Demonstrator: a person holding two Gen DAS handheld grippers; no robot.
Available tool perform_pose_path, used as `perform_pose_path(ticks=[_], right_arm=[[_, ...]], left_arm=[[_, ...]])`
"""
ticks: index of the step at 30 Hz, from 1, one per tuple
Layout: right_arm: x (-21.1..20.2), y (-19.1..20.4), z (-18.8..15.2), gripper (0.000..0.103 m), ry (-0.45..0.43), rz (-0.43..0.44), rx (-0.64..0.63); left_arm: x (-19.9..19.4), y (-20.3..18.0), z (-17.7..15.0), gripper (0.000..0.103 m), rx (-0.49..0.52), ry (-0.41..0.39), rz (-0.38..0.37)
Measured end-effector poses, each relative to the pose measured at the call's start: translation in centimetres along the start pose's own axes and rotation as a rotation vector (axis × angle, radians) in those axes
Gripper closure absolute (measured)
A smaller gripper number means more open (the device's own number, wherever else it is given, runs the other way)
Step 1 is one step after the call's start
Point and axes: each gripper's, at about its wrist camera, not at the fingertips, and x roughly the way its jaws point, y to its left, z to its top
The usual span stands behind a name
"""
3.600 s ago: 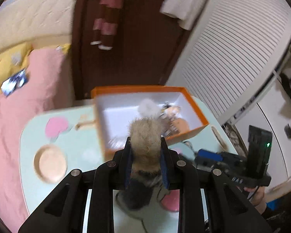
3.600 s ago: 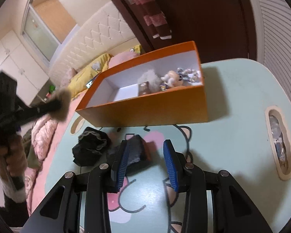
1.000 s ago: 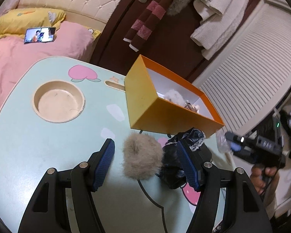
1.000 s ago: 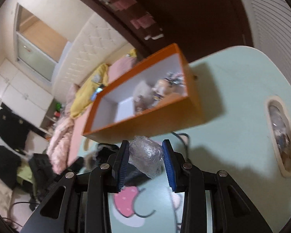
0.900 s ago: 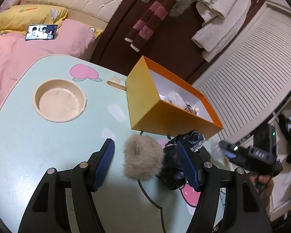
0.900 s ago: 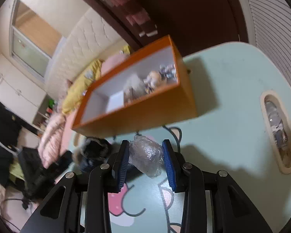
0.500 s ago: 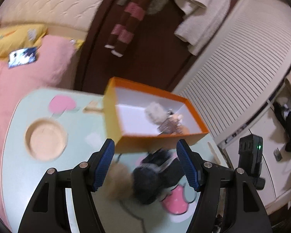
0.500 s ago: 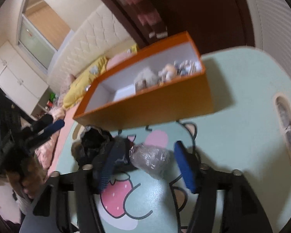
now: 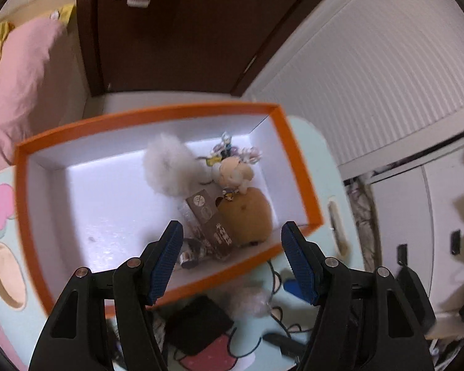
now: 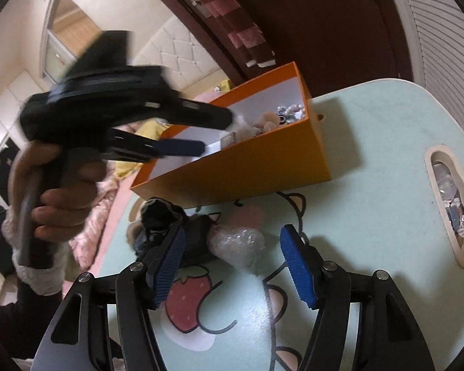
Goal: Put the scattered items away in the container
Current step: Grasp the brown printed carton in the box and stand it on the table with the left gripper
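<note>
The orange box (image 9: 297, 167) holds a white pompom (image 9: 170, 164), a brown plush (image 9: 247, 213), a small carton (image 9: 207, 216) and little toys. My left gripper (image 9: 232, 228) hangs open above the box's near half with nothing between its fingers. In the right wrist view a hand (image 10: 62, 191) holds the left gripper (image 10: 215, 134) over the orange box (image 10: 247, 167). My right gripper (image 10: 232, 230) is open low over the table. A clear plastic bag (image 10: 236, 244) lies on the table between its fingers, untouched. Beside it lie a black cloth (image 10: 161, 216) and a half-hidden tan pompom (image 10: 132, 232).
The mint table (image 10: 371, 130) has a cartoon print, a round recess (image 9: 6, 272) at the left and a slot (image 10: 448, 204) with small things at the right. A pink bed (image 9: 24, 71), a dark door and a white slatted wall stand beyond the box.
My left gripper swung from the tan pompom on the table to above the open box. My right gripper opened and let go of the plastic bag, which now rests on the table.
</note>
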Motion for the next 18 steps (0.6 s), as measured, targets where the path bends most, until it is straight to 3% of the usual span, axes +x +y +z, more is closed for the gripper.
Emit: perform_pose_path(ticks=[5,8,11,12,15,18], right_arm=[[-0.3,0.3,-0.4,0.039,0.000,0.058,-0.010],[-0.3,0.1,-0.9,0.039,0.014,0.077,0.004],[-0.2,-0.2,-0.9,0.039,0.019,0.087,0.026],[-0.3,-0.2,-0.9,0.039,0.017,0.092,0.033],[-0.5,-0.2,-0.8,0.039,0.005,0.085,0.037],[-0.5,-0.2,-0.9,0.039,-0.002,0.068,0.030]], left_arm=[[1.8,0.2,0.2,0.039,-0.048,-0.009,0.056],[2.5,0.6,0.2,0.066,-0.075,-0.007,0.045],[2.9,0.9,-0.2,0.071,-0.077,-0.023,0.057],[2.9,1.0,-0.4,0.080,-0.076,-0.033,0.056],[2.7,1.1,-0.5,0.083,-0.068,-0.053,0.027],[0.9,0.3,-0.9,0.083,-0.011,-0.134,0.008]])
